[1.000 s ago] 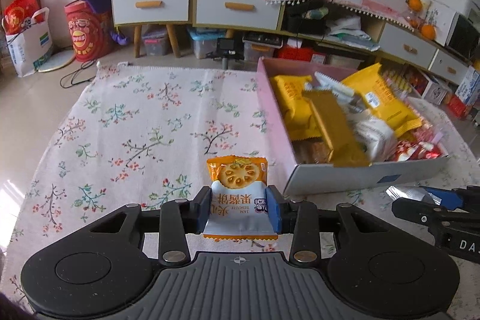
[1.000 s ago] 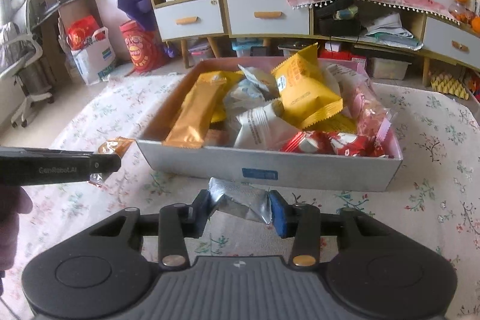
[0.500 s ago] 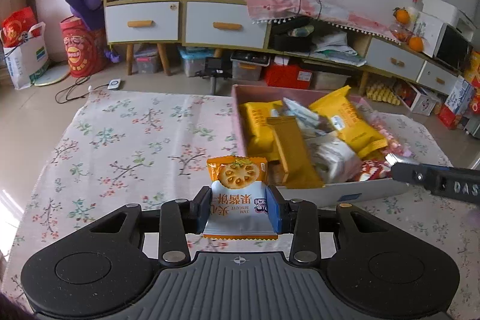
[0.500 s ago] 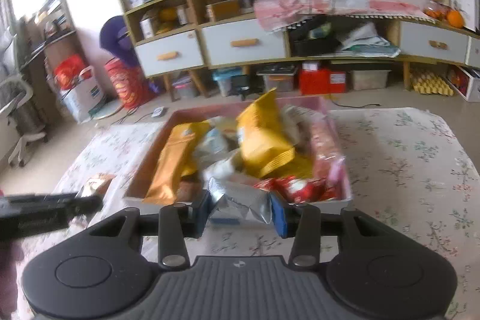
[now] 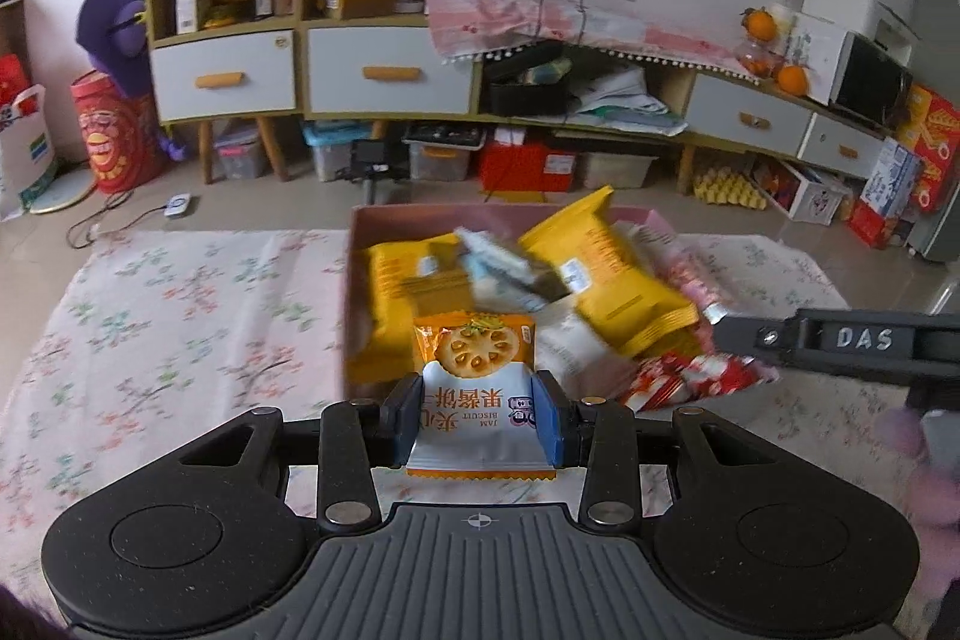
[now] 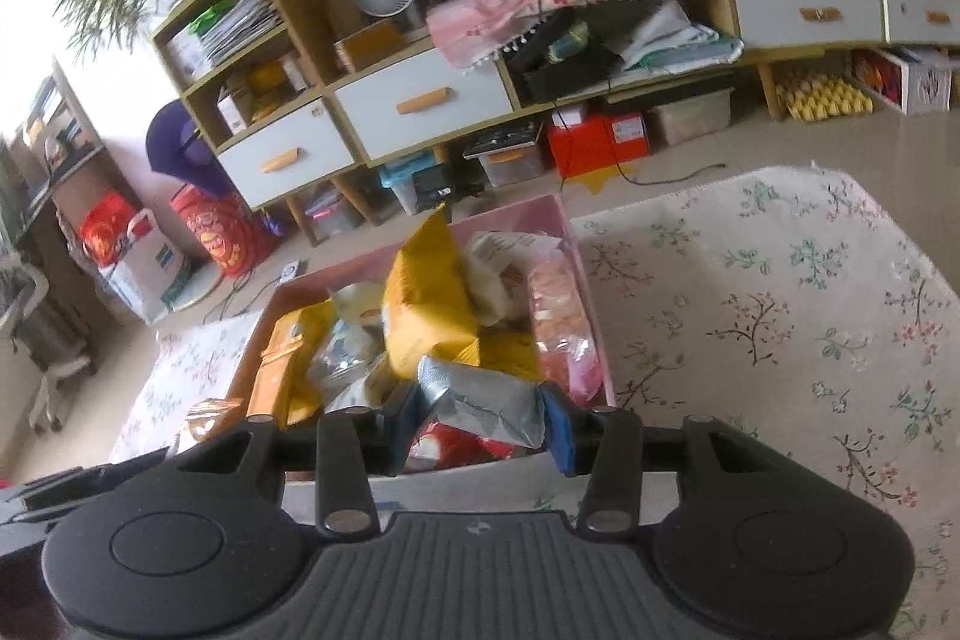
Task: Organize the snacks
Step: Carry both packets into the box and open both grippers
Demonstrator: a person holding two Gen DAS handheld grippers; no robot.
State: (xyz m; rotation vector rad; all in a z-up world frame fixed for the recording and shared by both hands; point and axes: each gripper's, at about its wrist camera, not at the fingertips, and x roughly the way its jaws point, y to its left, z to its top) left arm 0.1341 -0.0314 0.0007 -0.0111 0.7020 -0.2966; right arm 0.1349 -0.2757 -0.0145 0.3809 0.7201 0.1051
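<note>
Left gripper (image 5: 478,415) is pinching a jam biscuit packet (image 5: 475,388) between its blue pads, packet upright with "JAM BISCUIT" readable upside down on the white part. Just past the tips is the near wall of the pink box (image 5: 351,244), already stuffed with yellow bags (image 5: 606,274) and red wrappers, so not much free room inside; the flowered cloth (image 5: 168,316) off to the left is wide open. Right gripper (image 6: 480,415) has a crinkly silver packet (image 6: 480,400) clamped crosswise, hanging over the box's near edge (image 6: 576,244), open cloth (image 6: 780,316) to its right. From the left view its arm (image 5: 840,340) reads "DAS".
</note>
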